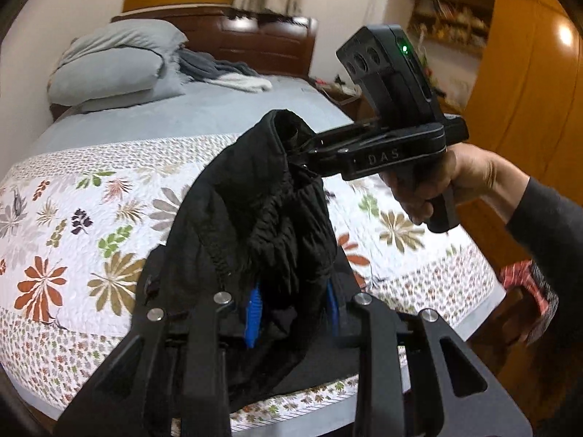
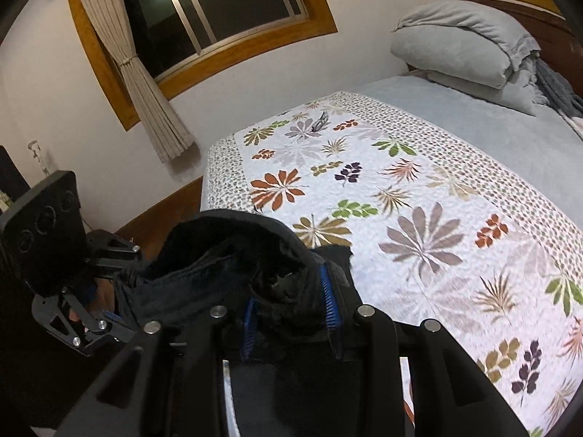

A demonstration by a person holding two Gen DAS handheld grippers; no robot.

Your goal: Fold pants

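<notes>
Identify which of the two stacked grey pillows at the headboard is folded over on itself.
The upper pillow: it is doubled over into a thick bundle, while the lower pillow lies flat beneath it on the bed.

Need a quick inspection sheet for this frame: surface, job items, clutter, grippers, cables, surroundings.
Surface: bed with floral quilt, grey sheet beyond.
Job's things: black pants bunched, held up between both grippers.
Clutter: folded grey duvet and loose blankets at the headboard.
Grippers: left gripper and right gripper each shut on the pants.
Cables: nothing seen.
Surroundings: window, tied curtain, wooden wardrobe.
</notes>
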